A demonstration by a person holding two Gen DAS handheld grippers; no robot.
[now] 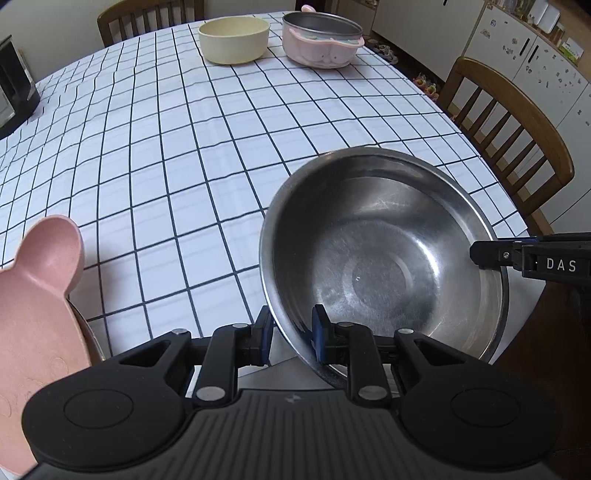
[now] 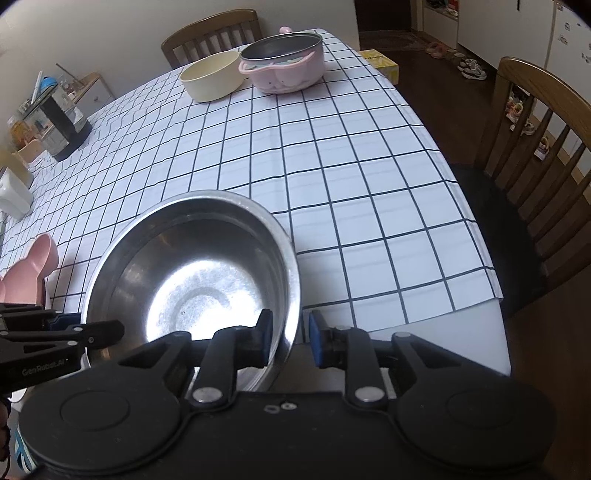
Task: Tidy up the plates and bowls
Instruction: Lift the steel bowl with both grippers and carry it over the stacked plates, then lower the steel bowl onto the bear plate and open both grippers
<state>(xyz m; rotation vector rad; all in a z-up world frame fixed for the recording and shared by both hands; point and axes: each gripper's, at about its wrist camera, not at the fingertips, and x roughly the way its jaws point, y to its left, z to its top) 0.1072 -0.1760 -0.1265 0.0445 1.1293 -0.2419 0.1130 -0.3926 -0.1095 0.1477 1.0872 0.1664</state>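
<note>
A large steel bowl (image 1: 384, 258) sits tilted at the near edge of the checked table (image 1: 184, 155). My left gripper (image 1: 291, 325) is shut on its near rim, one pad inside and one outside. In the right wrist view the bowl's (image 2: 207, 280) right rim runs between the pads of my right gripper (image 2: 290, 332). These pads stand a little off the metal, so the gripper is open. Each gripper shows in the other's view: the right gripper (image 1: 478, 254) and the left gripper (image 2: 118, 330). A pink bear-shaped plate (image 1: 37, 295) lies to the left.
A cream bowl (image 1: 234, 35) and a pink pot with a steel insert (image 1: 321, 40) stand at the far end. A black appliance (image 2: 64, 122) is at the left edge. Wooden chairs (image 2: 535, 155) flank the table, and a yellow box (image 2: 380, 61) sits past the far corner.
</note>
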